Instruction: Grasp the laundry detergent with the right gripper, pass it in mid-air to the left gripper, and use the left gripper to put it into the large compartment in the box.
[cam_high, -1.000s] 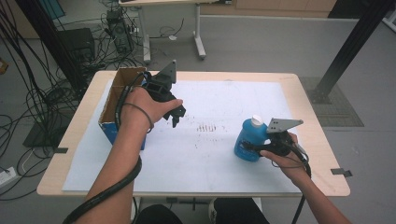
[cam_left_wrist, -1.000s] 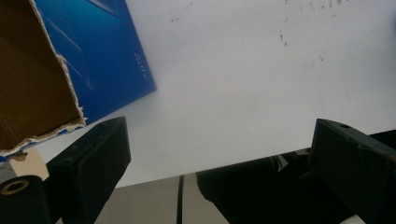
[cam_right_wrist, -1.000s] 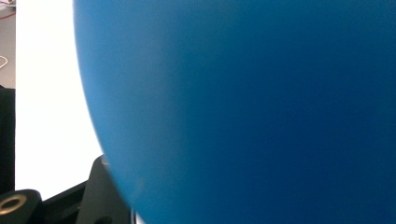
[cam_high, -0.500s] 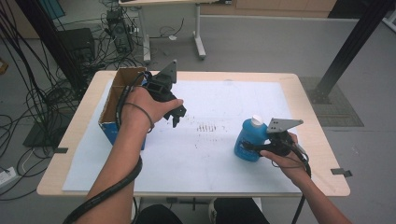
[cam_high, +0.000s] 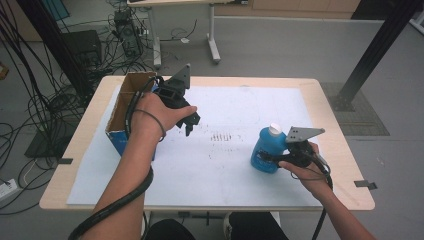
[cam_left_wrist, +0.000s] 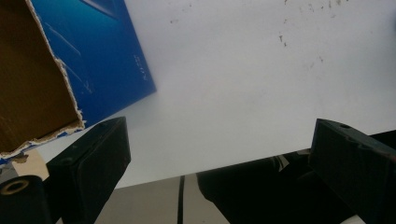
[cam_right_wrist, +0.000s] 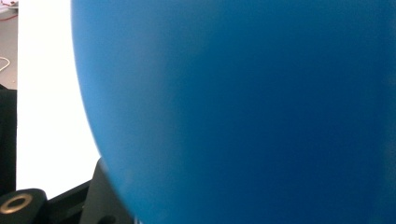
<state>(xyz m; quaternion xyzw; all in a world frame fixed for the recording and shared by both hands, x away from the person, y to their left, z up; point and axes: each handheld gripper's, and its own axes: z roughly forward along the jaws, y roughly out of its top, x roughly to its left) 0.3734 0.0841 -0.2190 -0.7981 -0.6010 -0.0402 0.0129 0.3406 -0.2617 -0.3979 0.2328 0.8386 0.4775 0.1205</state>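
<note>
Blue bottle with white cap, upright on white sheet, pinched in right gripper near table's right end; jaws clamped on its lower body. Left gripper well apart to the left, raised over sheet, jaws spread, nothing between. Torn blue cardboard box just beside left gripper, open top. Sheet scuffed with dark marks. Wooden table. Grey floor beyond: cable tangle, another table's legs, black post.
</note>
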